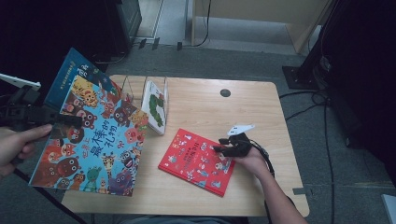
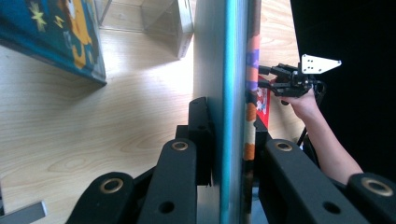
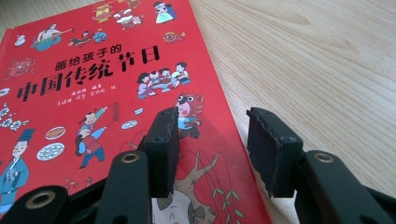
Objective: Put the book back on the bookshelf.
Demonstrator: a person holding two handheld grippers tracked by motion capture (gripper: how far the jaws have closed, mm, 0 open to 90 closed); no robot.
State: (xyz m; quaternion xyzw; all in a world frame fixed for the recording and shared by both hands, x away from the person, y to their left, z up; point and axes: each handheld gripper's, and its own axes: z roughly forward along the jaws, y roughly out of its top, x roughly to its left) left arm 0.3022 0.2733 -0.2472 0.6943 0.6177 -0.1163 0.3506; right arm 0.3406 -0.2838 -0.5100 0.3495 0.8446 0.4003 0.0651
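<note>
My left tongs [image 1: 70,120] are clenched on the big blue picture book [image 1: 93,135], held tilted above the desk's [image 1: 233,116] left edge. My right tongs [image 3: 212,154] stand released over the right edge of the red book [image 3: 93,93], which lies flat on the desk.

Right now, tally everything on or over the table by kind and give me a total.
Picture books: 3, namely the big blue animal book held up in the left tongs, the red book lying flat by the right tongs, and the green-and-white book standing in the rack.
Clear book racks: 1.
Tongs: 2.
Total: 6.
</note>
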